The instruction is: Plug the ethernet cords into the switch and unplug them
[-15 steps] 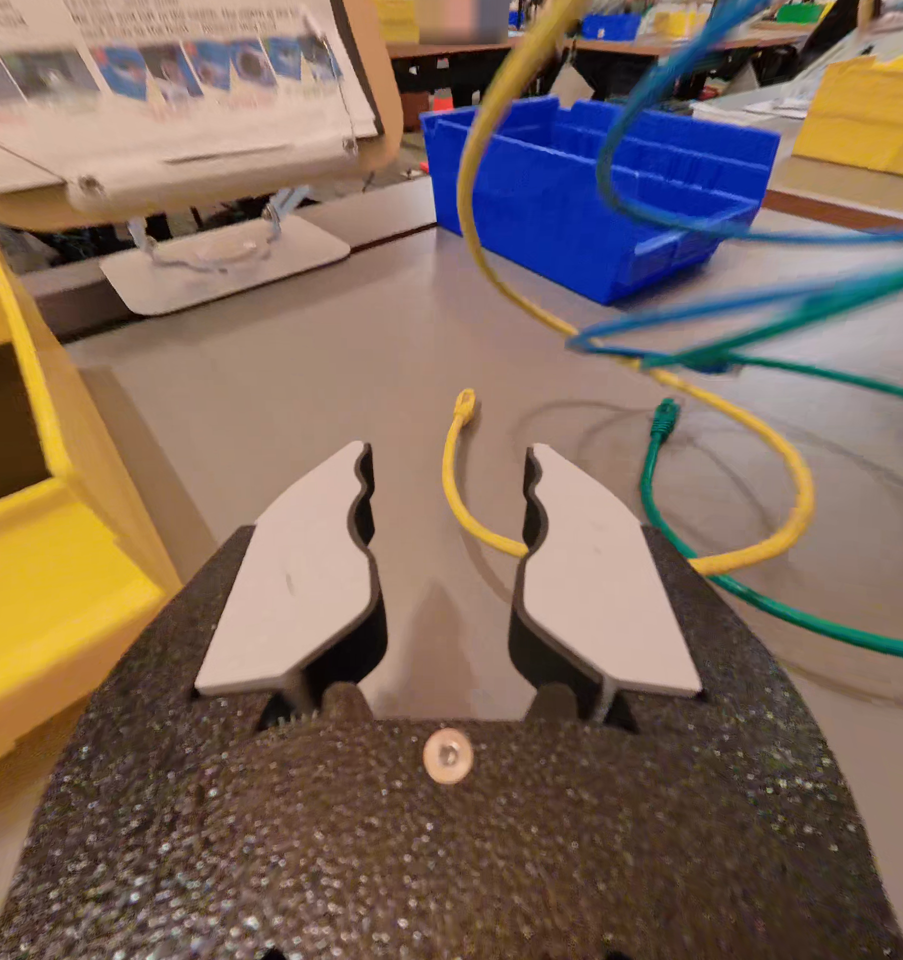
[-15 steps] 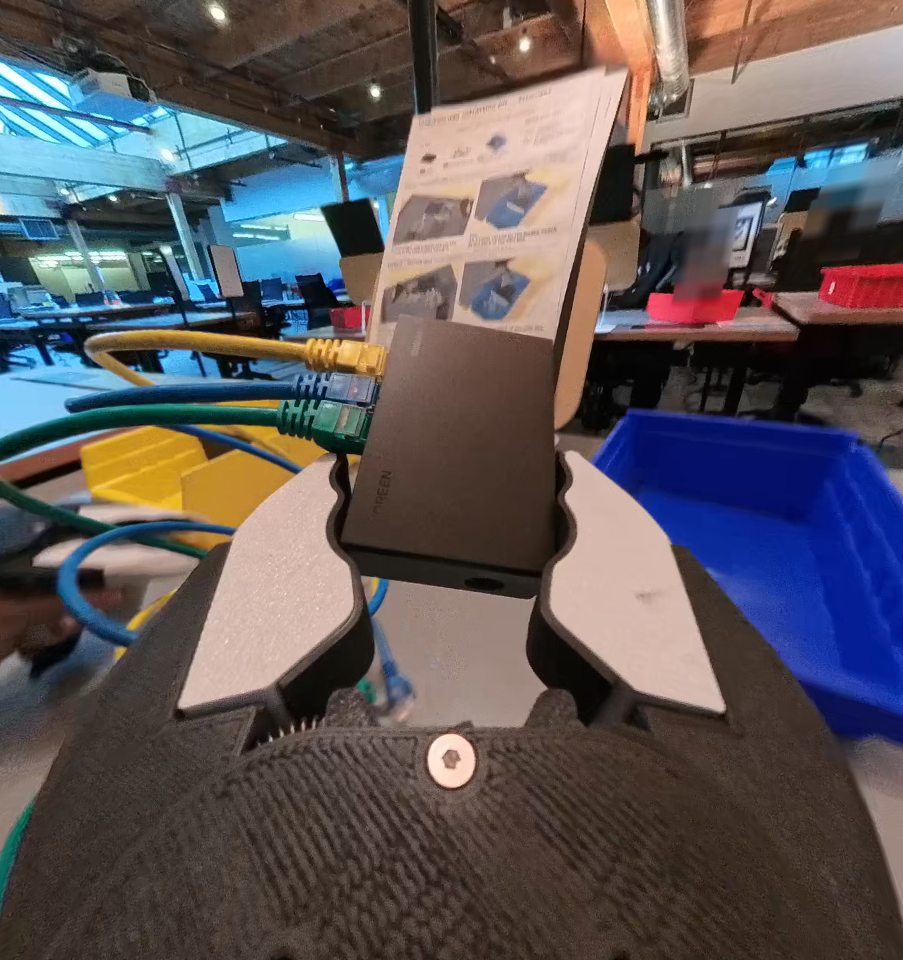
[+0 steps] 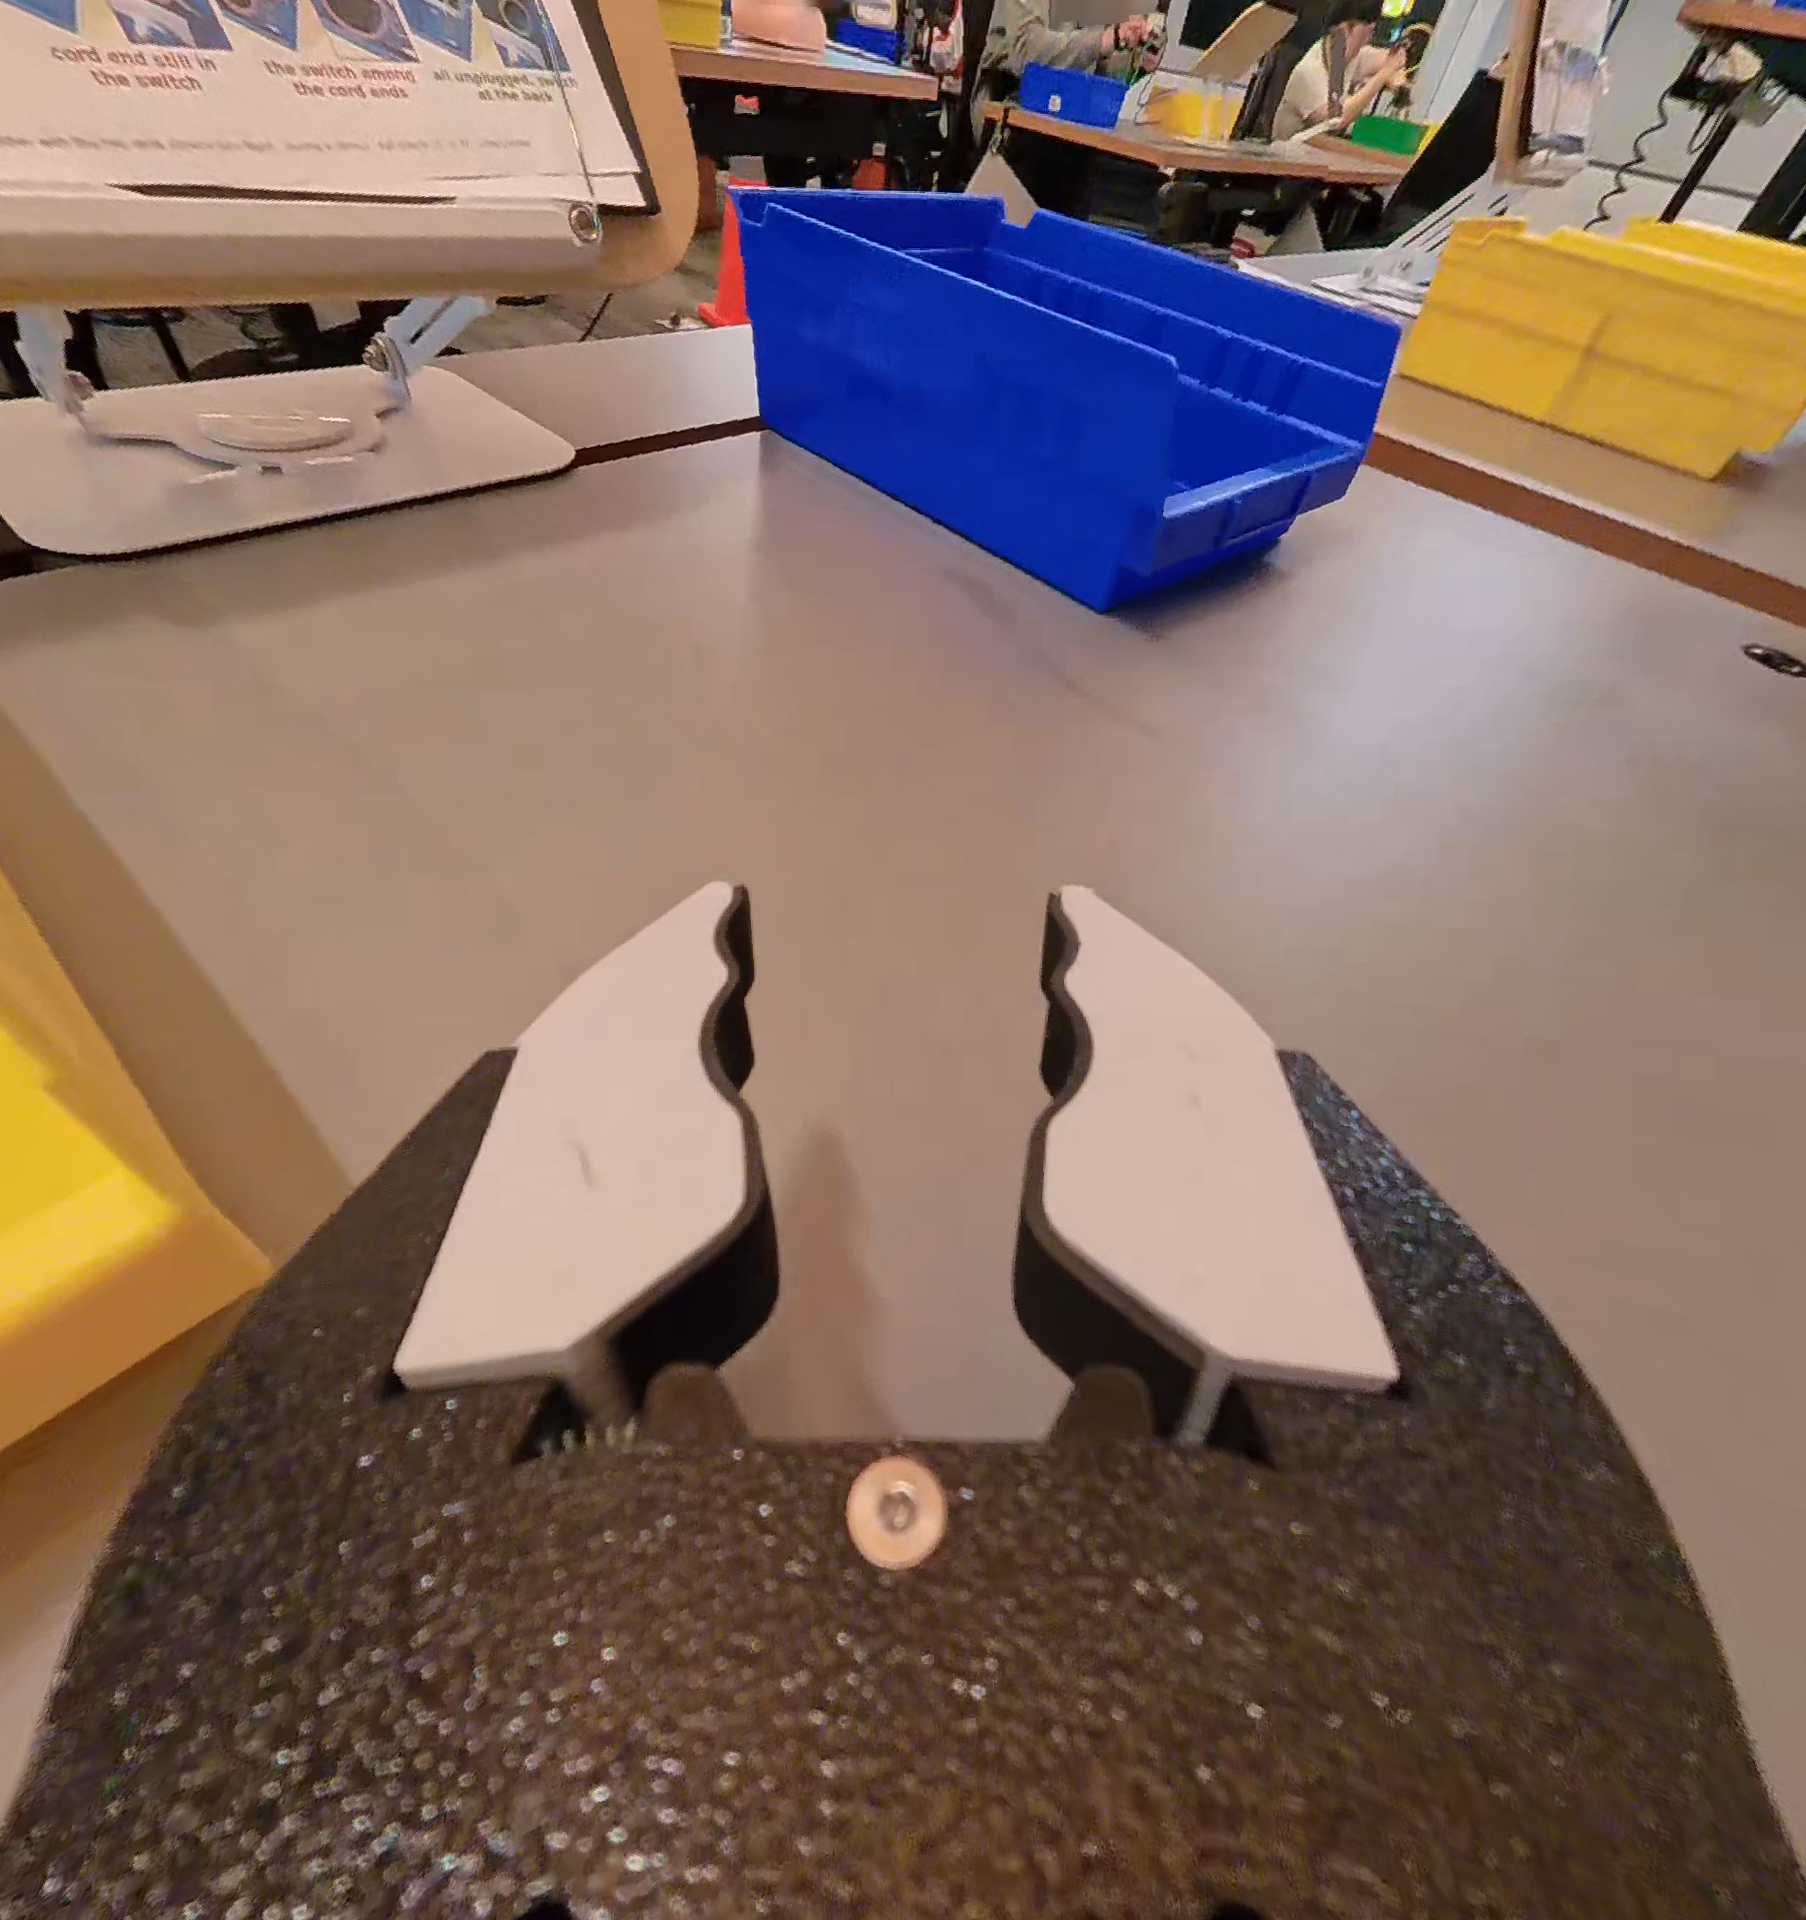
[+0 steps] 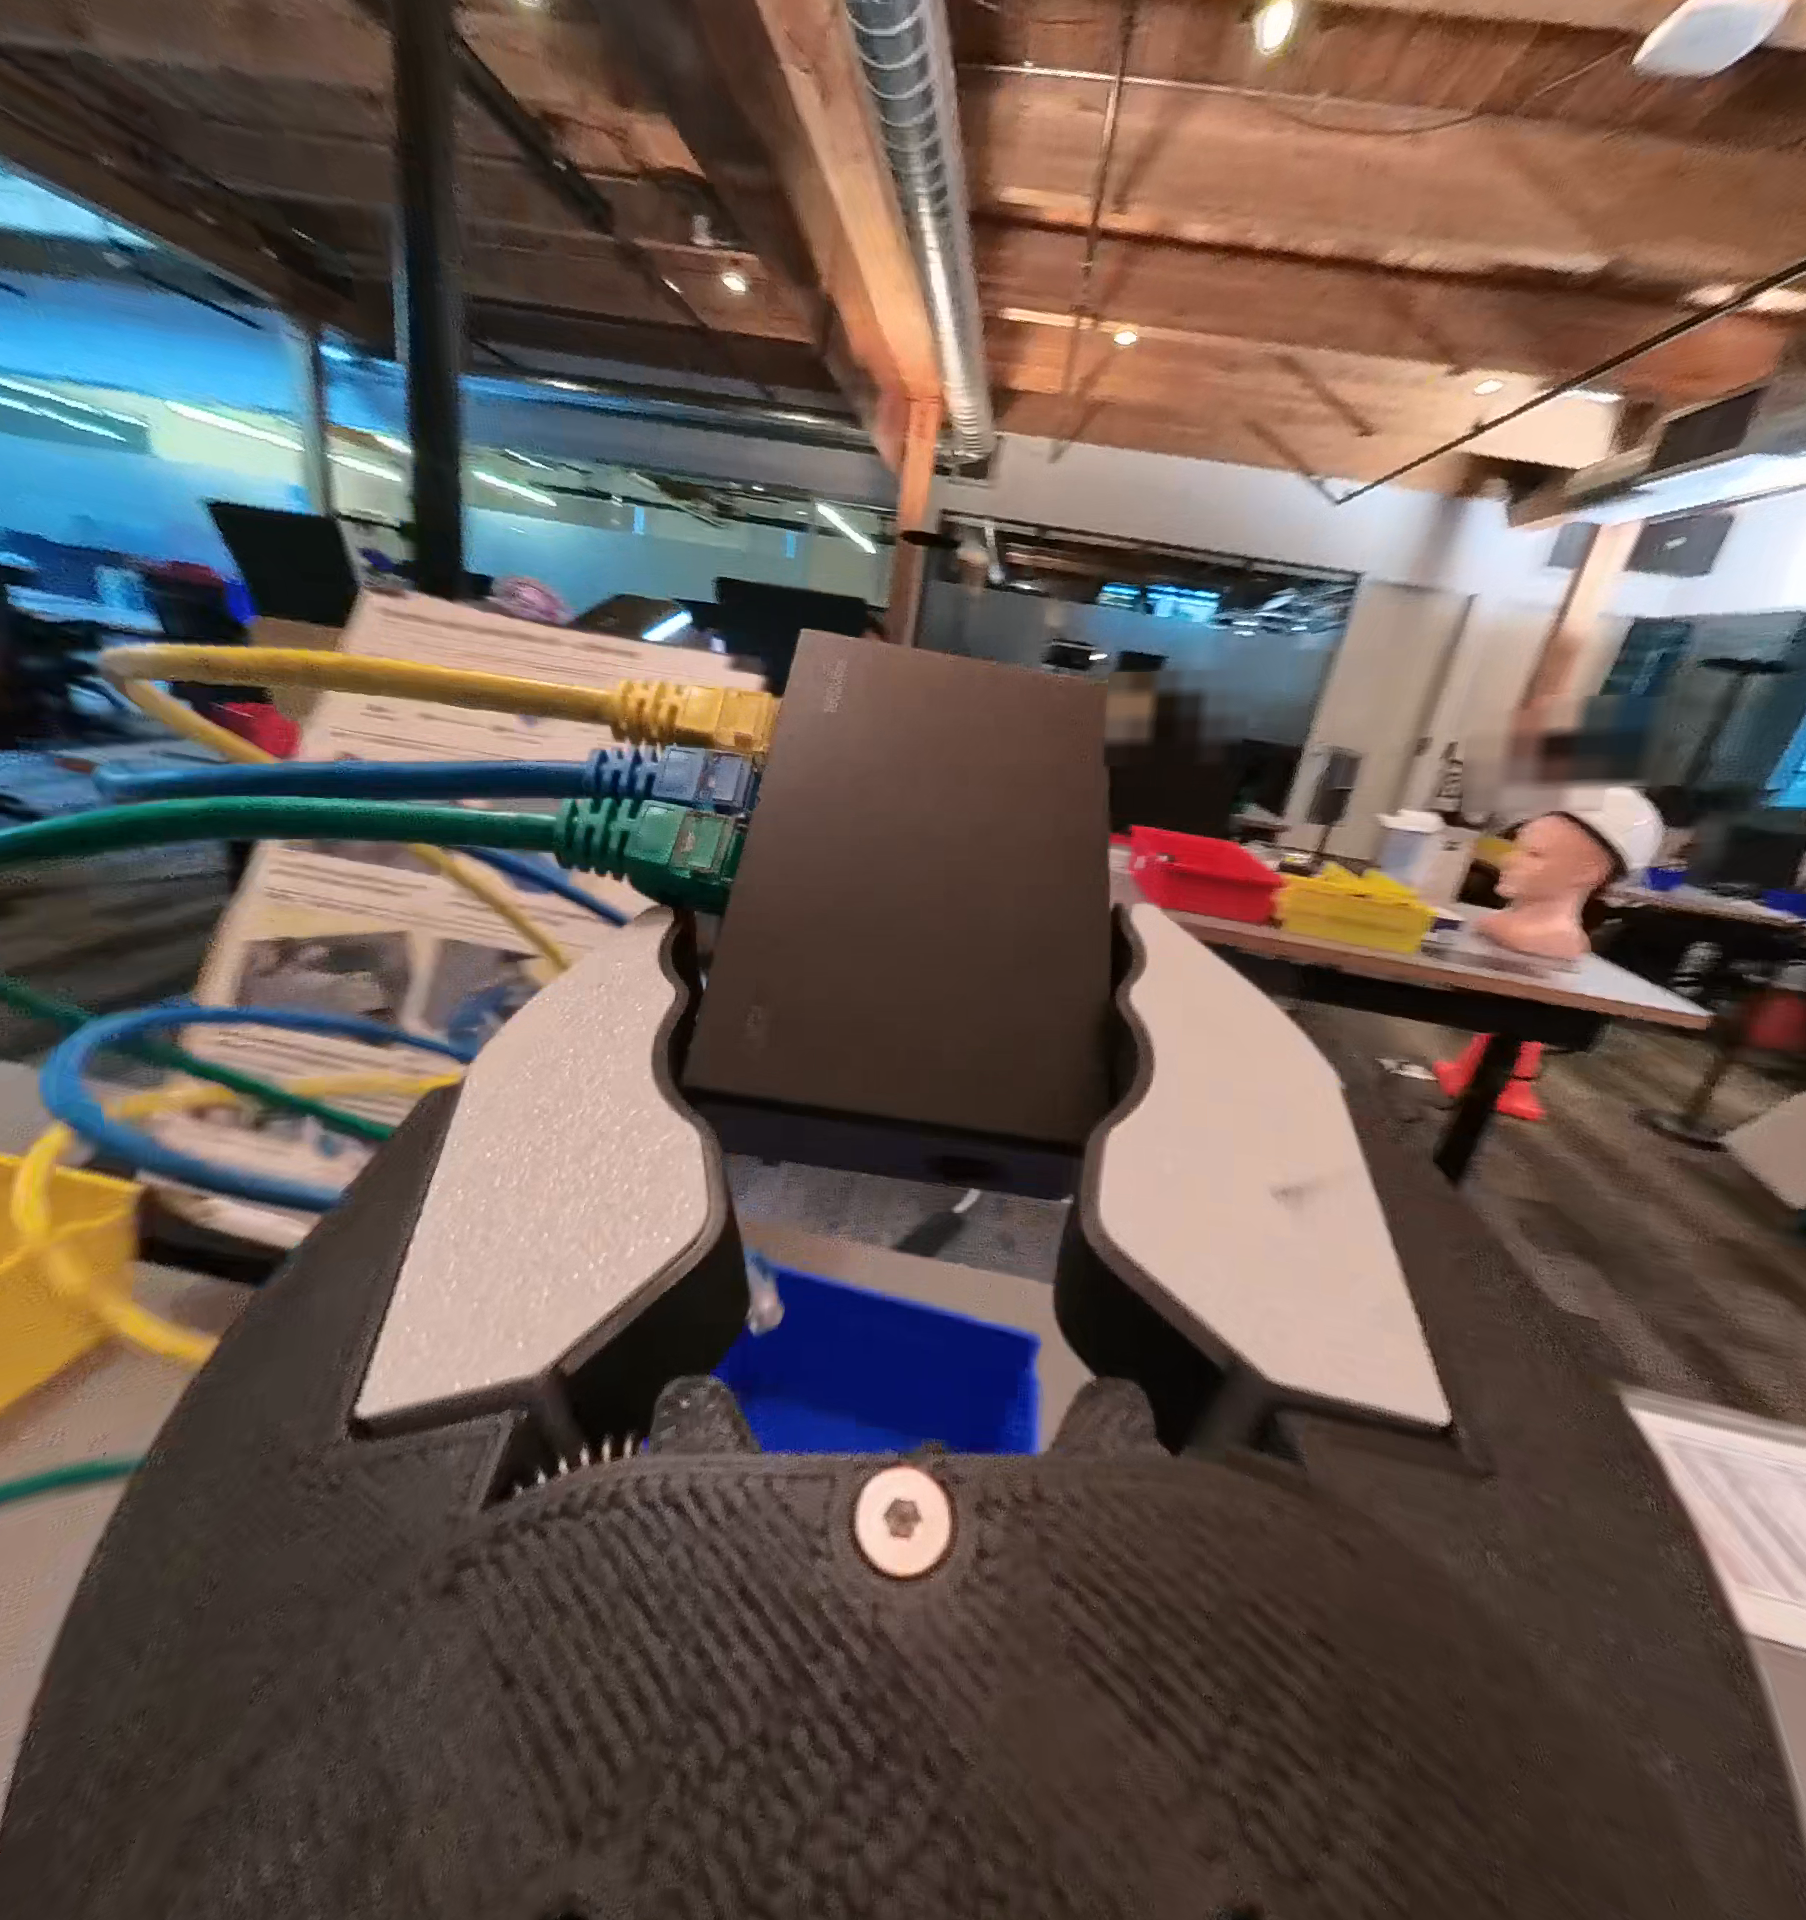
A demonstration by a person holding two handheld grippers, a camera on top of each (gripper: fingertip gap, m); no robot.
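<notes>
Left wrist view: your left tongs [image 3: 894,935] stand released, jaws spread with nothing between them, low over the bare grey desk [image 3: 982,748]. A yellow bin [image 3: 37,1226] lies just to their left; a document stand [image 3: 255,457] sits ahead and to the left, and a blue bin [image 3: 1044,405] ahead and to the right. No cord and no switch shows in this view.

Right wrist view: your right tongs [image 4: 899,956] are clenched on the black switch [image 4: 920,862], gripping its near end so that its long axis runs forward and upward, away from the jaws. Three plugs sit in the switch's left edge, stacked along that axis: the yellow cord [image 4: 463,681] farthest from the tongs, the blue cord [image 4: 411,777] in the middle, the green cord [image 4: 359,826] nearest, just beyond the left jaw tip. All three run out leftward, across the switch's axis, then sag toward a yellow bin.

The plugs face your left hand's side, so unplugging probably falls to the left tongs, pulling straight leftward along each cord while the right ones hold the switch.
</notes>
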